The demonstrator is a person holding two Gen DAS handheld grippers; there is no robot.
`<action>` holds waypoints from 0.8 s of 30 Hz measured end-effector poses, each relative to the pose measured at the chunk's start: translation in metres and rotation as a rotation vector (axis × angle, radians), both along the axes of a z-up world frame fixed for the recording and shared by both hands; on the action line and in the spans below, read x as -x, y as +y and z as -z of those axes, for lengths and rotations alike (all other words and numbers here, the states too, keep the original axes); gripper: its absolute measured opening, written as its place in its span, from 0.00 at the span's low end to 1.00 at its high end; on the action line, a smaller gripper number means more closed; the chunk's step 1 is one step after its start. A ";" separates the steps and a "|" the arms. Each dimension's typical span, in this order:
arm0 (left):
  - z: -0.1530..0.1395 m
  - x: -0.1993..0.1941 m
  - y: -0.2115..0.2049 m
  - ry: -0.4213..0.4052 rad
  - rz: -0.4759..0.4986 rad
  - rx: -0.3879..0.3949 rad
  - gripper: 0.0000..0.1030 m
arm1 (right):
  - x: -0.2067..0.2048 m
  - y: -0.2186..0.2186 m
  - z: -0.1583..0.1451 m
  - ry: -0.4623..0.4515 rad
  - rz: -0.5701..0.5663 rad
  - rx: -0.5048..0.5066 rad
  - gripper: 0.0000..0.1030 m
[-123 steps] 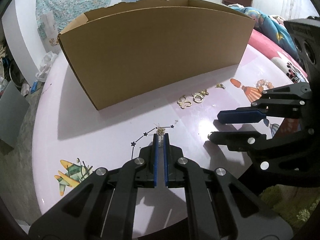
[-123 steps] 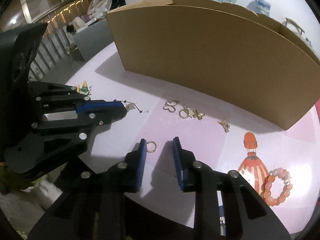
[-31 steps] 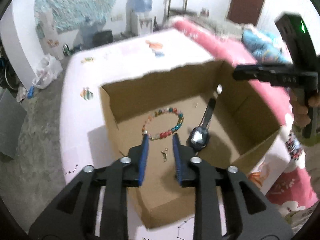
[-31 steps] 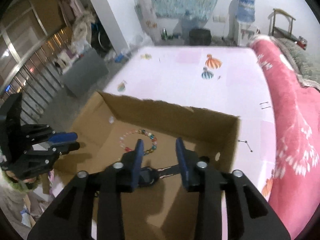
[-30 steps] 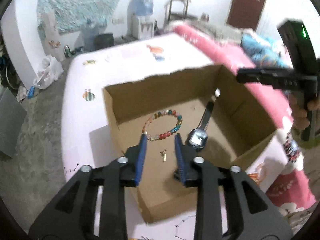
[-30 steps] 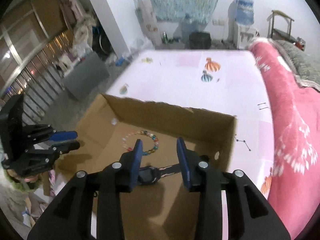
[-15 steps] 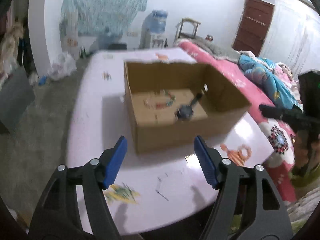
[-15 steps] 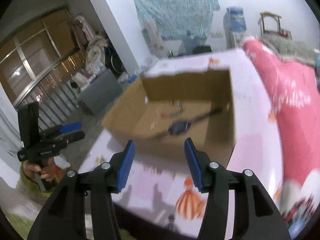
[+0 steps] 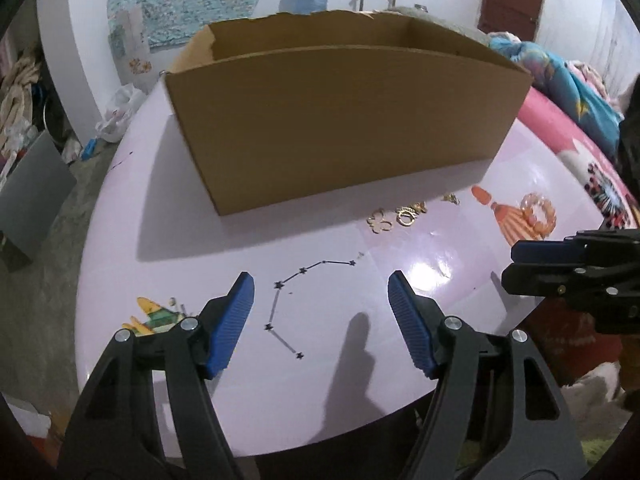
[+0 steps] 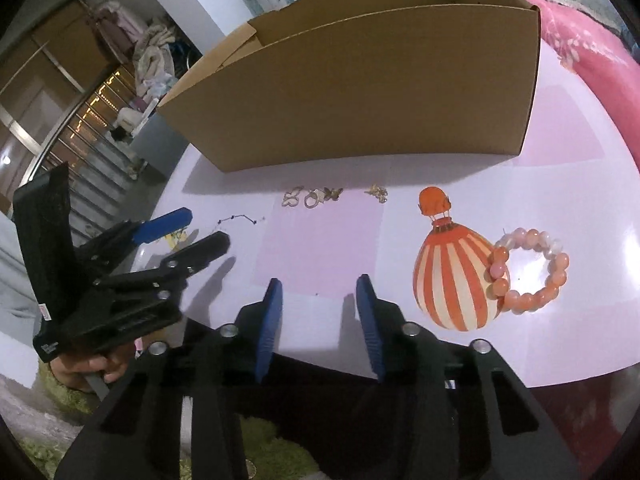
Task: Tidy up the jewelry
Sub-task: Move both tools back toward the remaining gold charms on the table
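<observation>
A brown cardboard box (image 9: 340, 120) (image 10: 360, 92) stands on the pink table; its inside is hidden from both views. Small gold pieces lie in front of it: a flower-shaped one (image 9: 380, 224) (image 10: 292, 198), a ring with a charm (image 9: 408, 214) (image 10: 316, 198) and a small charm (image 9: 452, 199) (image 10: 378, 192). A pink bead bracelet (image 9: 538, 214) (image 10: 528, 270) lies to the right. My left gripper (image 9: 320, 312) (image 10: 204, 226) is wide open and empty near the table's front edge. My right gripper (image 10: 318, 304) (image 9: 516, 266) is open and empty, left of the bracelet.
The tablecloth has a printed orange balloon (image 10: 452, 280), a star constellation (image 9: 304, 280) and a small boat print (image 9: 152, 314). The table's front edge (image 9: 360, 428) is close to both grippers. A pink bed (image 10: 592, 28) lies to the right.
Both grippers were above the box, looking down on a bead bracelet and a watch inside it. They have drawn back and come down to the table's front and opened wider.
</observation>
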State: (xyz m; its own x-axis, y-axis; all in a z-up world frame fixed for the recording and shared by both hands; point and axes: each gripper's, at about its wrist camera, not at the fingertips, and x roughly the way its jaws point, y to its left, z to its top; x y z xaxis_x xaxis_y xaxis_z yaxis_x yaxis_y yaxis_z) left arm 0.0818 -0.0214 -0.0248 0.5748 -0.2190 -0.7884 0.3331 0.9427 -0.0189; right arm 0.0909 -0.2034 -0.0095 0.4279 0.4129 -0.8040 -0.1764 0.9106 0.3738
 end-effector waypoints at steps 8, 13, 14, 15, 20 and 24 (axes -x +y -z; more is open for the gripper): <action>0.000 0.001 -0.018 -0.082 0.067 -0.019 0.60 | -0.008 -0.006 -0.007 -0.040 0.033 -0.024 0.22; -0.003 -0.003 -0.029 -0.103 0.125 -0.022 0.46 | -0.016 -0.004 -0.004 -0.048 0.042 -0.030 0.22; -0.002 -0.004 -0.032 -0.106 0.134 -0.032 0.44 | -0.017 -0.004 -0.004 -0.047 0.042 -0.033 0.22; -0.002 -0.005 -0.035 -0.108 0.146 -0.039 0.39 | -0.018 -0.004 -0.003 -0.047 0.043 -0.038 0.22; 0.003 -0.011 -0.047 -0.096 0.187 -0.074 0.27 | -0.018 -0.002 -0.004 -0.060 0.040 -0.032 0.22; 0.007 -0.020 -0.053 -0.078 0.204 -0.090 0.24 | -0.016 -0.005 -0.001 -0.055 0.041 -0.033 0.22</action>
